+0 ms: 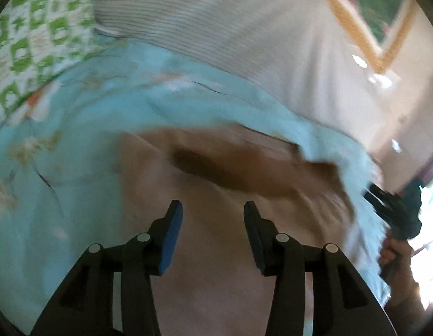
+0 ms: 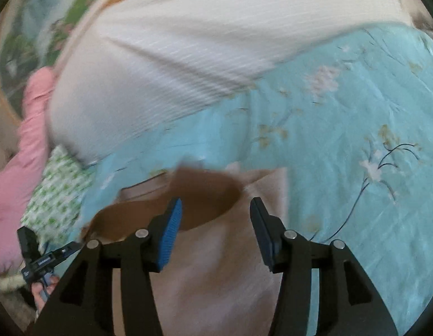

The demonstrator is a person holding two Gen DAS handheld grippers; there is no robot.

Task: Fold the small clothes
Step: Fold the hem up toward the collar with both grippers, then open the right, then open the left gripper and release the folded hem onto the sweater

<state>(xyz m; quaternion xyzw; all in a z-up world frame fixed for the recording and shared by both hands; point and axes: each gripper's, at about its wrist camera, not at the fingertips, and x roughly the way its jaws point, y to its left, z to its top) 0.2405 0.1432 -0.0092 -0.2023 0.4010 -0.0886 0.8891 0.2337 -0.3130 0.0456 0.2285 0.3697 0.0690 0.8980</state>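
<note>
My left gripper (image 1: pixel 213 212) has its jaws standing apart with nothing between the blue pads (image 1: pixel 171 240); the same is true of my right gripper (image 2: pixel 216 210), whose ribbed blue pads (image 2: pixel 170 232) press on nothing. Both point forward and down over one tan garment (image 1: pixel 216 252), a small piece of beige cloth that fills the ground under and ahead of each pair of fingers. In the left wrist view the garment spreads below the fingertips, and just beyond them a darker brown part of it (image 1: pixel 244 168) runs across, blurred by motion, so I cannot tell whether it is a fold, a lining or a raised flap. In the right wrist view the garment (image 2: pixel 216 266) lies under the fingers too, with a brown oval patch (image 2: pixel 205 198), perhaps an opening, just past the left finger and a pale squared edge beside it.

The garment rests on a light blue floral bedsheet (image 2: pixel 342 140) with thin dark twigs and pale blossoms. Further out, a cream ribbed blanket (image 2: pixel 202 56) lies over the sheet. A green-and-white patterned cloth (image 1: pixel 34 42) sits at the far left of the left view, and a pink cloth (image 2: pixel 25 145) at the left edge of the right view.

Each camera catches the other tool at its edge: my right hand (image 1: pixel 395 254) gripping its handle, and my left hand (image 2: pixel 44 285) low in the right view.
</note>
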